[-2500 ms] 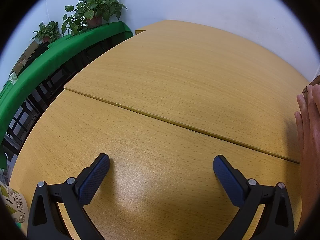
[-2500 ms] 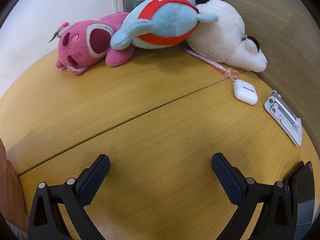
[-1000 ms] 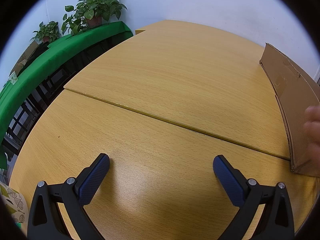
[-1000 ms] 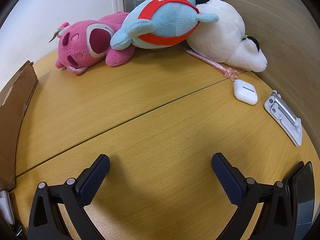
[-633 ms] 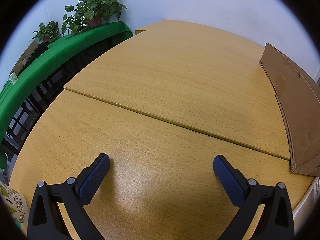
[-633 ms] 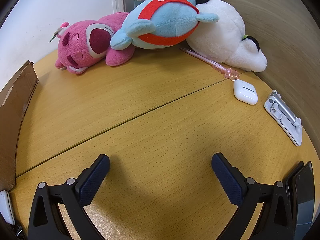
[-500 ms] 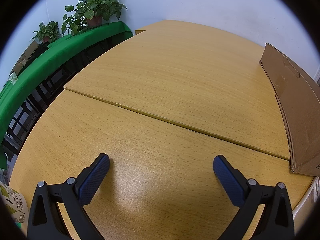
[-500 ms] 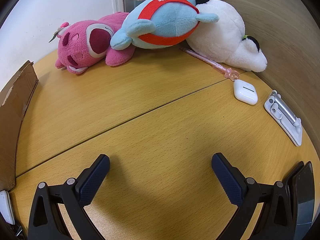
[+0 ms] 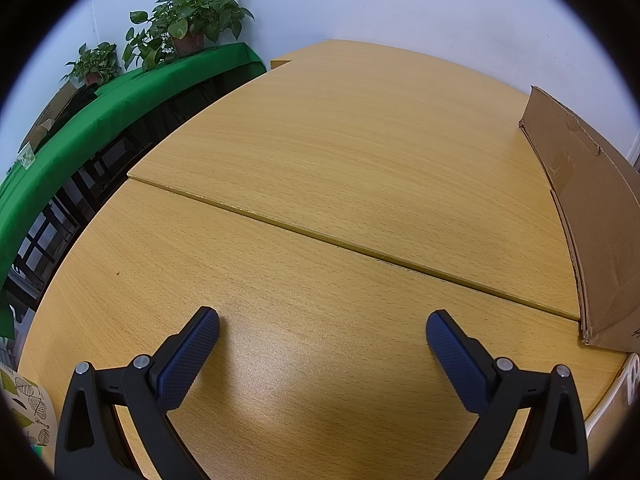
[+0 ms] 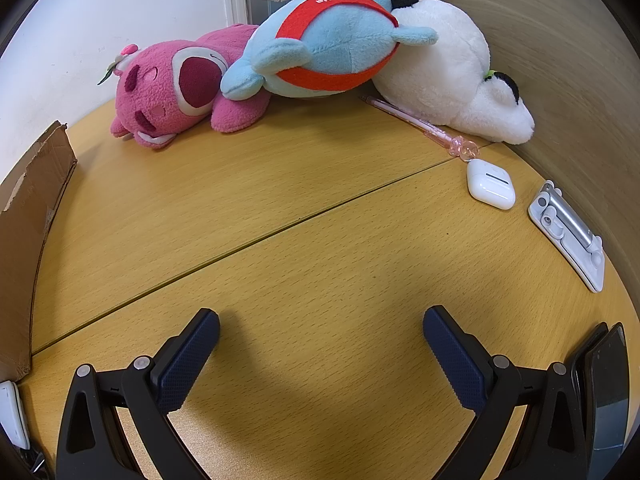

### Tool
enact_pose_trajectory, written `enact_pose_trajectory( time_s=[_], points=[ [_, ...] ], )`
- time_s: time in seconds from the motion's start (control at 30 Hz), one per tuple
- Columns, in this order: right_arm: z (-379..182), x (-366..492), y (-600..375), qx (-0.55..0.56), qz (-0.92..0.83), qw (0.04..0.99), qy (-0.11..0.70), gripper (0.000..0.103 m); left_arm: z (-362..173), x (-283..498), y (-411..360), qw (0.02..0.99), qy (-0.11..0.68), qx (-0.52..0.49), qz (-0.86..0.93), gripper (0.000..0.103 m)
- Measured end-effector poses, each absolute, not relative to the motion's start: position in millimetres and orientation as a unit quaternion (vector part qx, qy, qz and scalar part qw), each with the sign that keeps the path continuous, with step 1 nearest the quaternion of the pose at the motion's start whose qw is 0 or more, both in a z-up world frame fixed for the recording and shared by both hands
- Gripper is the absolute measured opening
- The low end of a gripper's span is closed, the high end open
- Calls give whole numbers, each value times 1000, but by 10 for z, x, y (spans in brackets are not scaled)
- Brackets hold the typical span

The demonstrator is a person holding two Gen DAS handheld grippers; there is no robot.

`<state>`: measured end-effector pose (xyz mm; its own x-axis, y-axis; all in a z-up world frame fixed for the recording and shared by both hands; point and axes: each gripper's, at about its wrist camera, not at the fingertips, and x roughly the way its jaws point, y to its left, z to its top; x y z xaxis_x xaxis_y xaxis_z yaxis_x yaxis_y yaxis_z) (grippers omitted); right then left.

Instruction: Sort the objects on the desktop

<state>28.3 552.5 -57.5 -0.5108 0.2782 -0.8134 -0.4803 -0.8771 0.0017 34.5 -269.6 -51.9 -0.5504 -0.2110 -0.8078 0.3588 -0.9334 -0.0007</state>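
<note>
In the right wrist view, a pink plush bear (image 10: 168, 92), a blue plush with a red band (image 10: 332, 48) and a white plush (image 10: 448, 80) lie at the table's far edge. A pink pen (image 10: 420, 124), a white earbud case (image 10: 490, 184) and a white folding stand (image 10: 568, 232) lie at the right. A dark phone (image 10: 604, 384) stands at the far right. A brown cardboard box (image 10: 28, 216) stands on the left; it also shows in the left wrist view (image 9: 592, 208). My right gripper (image 10: 320, 340) and left gripper (image 9: 322, 344) are open and empty, low over the wooden table (image 9: 320, 152).
A green-covered bench (image 9: 80, 128) with potted plants (image 9: 188, 16) runs beyond the table's left edge. A white object (image 10: 10, 412) lies by the box's near corner. A wooden wall panel (image 10: 560, 60) rises behind the plush toys.
A hand brought the cardboard box onto the table between the grippers and then withdrew. Over the last half second nothing has moved. Both grippers have stayed still.
</note>
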Motion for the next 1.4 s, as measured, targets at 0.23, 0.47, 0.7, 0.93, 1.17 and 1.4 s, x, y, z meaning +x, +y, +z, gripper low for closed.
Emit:
enact_pose_trajectory(
  time_s=[0.23, 0.47, 0.7, 0.93, 1.17, 1.4],
  points=[
    [-571, 283, 5524, -443, 862, 220, 114, 103, -520, 346, -2694, 163, 83, 445, -877, 103],
    [-569, 283, 5524, -443, 862, 220, 114, 103, -520, 347, -2692, 163, 83, 445, -877, 103],
    [-569, 293, 5516, -444, 862, 219, 114, 103, -519, 329, -2668, 174, 89, 444, -874, 103],
    [-531, 452, 5355, -462, 857, 194, 117, 103, -494, 411, -2541, 154, 79, 455, -873, 103],
    [89, 846, 4676, -424, 898, 107, 49, 103, 324, 1014, -1805, 96, 18, 357, -929, 102],
    [800, 1332, 3355, -364, 928, -68, 31, 103, 1044, 1522, -758, -62, 45, 316, -946, 102]
  ],
)
